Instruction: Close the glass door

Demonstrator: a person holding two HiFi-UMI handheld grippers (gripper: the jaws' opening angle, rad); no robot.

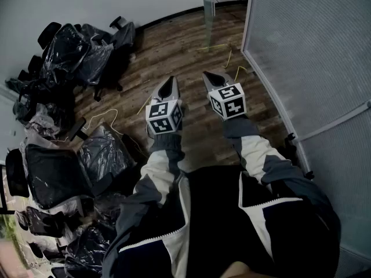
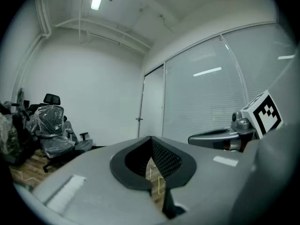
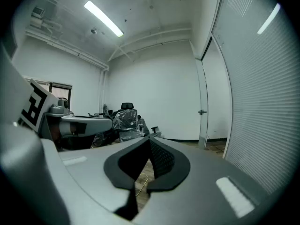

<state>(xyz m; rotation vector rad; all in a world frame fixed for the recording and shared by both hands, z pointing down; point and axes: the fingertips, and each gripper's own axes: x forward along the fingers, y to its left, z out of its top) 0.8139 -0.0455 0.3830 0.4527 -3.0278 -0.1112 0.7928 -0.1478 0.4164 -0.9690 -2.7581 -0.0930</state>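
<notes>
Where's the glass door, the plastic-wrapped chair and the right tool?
glass door point(image 2: 153, 104), left gripper view, middle of its pane.
plastic-wrapped chair point(image 2: 49, 119), left gripper view, its backrest.
right tool point(image 1: 208, 75), head view, its closed tip.

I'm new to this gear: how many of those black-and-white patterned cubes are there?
2. One cube sits on the left tongs, the other cube on the right tongs. None seems hidden.

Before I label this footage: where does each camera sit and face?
Head view: on the head, steeply down at the floor; sleeves, left gripper, right gripper show.
Left gripper view: on that gripper, along shut jaws toward the door; right gripper at right.
Right gripper view: likewise; left gripper at left.
Shared: both gripper views show door and chairs.
</notes>
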